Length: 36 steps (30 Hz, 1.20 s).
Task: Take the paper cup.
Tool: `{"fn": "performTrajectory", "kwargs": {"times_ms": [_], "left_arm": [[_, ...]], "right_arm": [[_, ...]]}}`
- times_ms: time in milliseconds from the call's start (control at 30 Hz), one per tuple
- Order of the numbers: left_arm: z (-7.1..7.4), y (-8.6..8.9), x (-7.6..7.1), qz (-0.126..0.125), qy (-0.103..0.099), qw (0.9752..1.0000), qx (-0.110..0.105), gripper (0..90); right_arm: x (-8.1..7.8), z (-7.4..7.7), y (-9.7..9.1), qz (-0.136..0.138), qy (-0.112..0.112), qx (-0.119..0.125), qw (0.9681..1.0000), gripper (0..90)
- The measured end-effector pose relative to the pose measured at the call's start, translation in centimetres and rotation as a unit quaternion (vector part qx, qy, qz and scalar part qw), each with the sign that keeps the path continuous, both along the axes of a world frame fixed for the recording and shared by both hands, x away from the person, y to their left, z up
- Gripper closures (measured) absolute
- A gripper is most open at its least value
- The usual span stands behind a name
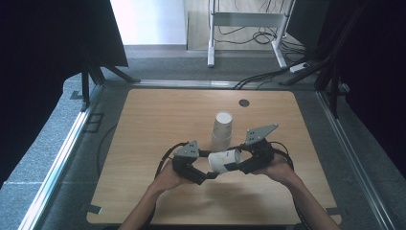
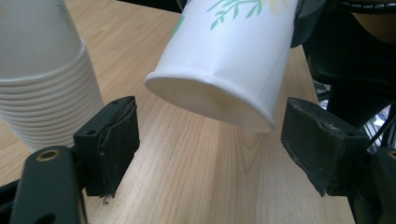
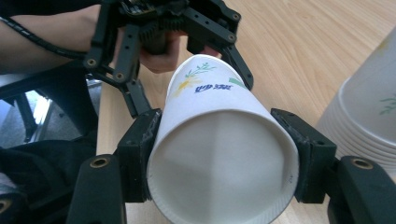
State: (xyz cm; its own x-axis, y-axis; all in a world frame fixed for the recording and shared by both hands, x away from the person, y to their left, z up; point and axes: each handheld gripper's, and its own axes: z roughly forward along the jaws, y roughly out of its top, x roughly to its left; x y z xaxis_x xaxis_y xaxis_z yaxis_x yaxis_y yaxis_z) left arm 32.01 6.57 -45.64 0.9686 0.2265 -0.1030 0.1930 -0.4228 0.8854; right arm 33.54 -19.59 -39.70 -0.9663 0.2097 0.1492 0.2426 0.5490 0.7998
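Left gripper (image 1: 207, 176), near table's near edge, left of centre: jaws apart, nothing clamped; base rim of white paper cup w/ green-yellow leaf print (image 1: 224, 160) sits between the pads (image 2: 112, 140) in left gripper view, not touching either.

Cup itself: lying on its side in the air, above light wooden table (image 1: 143, 143), middle of near half, base end toward left gripper, mouth toward right.

Just behind, toward table centre: upside-down stack of white paper cups (image 1: 222, 130), upright, close to held cup but apart.

Right gripper (image 1: 233, 166), right of centre: jaws clamped on cup's mouth end, pads (image 3: 140, 149) pressing both sides of rim.

Risks, as judged:
- thin paper wall, so too hard a squeeze by either gripper could buckle or oval the rim.
- left jaws closing off-centre on tapered base could slip off or knock cup askew.
- release by right before left bites: cup drops, rolls on table.
- swing toward stack could tip it.

Writing: dark blue characters under leaf print, right gripper view; too small to read. No brand legible otherwise.
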Motion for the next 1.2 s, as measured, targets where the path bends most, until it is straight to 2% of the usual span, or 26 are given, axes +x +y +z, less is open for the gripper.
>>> {"fn": "performTrajectory", "kwargs": {"times_ms": [167, 267, 500, 700, 867, 1200], "left_arm": [[-0.23, -0.19, -0.06, -0.012, -0.005, 0.9999, -0.001, 22.6], [-0.34, -0.14, -0.12, -0.022, -0.005, 0.9997, -0.012, 27.6], [-0.48, 0.04, -0.17, -0.025, -0.007, 0.9995, -0.016, 31.4], [-0.58, 0.04, -0.09, -0.021, -0.006, 0.9997, -0.005, 35.5], [-0.42, 0.15, -0.12, -0.014, -0.006, 0.9999, -0.001, 37.1], [0.24, 0.23, -0.16, -0.008, -0.006, 0.9996, 0.027, 39.3]], "right_arm": [[-0.14, -0.27, -0.02, 0.013, 0.003, 0.008, 0.9999, 37.0], [-0.17, -0.33, -0.02, 0.015, 0.005, 0.01, 0.9998, 37.0], [-0.03, -0.4, -0.1, 0.02, 0.012, 0.014, 0.9996, 37.0], [0.12, -0.52, 0.06, 0.023, 0.011, 0.001, 0.9997, 36.7], [0.3, -0.61, 0.16, 0.02, 0.011, 0.001, 0.9997, 35.8], [0.35, -0.54, 0.26, -0.001, 0.005, -0.018, 0.9998, 26.1]]}}
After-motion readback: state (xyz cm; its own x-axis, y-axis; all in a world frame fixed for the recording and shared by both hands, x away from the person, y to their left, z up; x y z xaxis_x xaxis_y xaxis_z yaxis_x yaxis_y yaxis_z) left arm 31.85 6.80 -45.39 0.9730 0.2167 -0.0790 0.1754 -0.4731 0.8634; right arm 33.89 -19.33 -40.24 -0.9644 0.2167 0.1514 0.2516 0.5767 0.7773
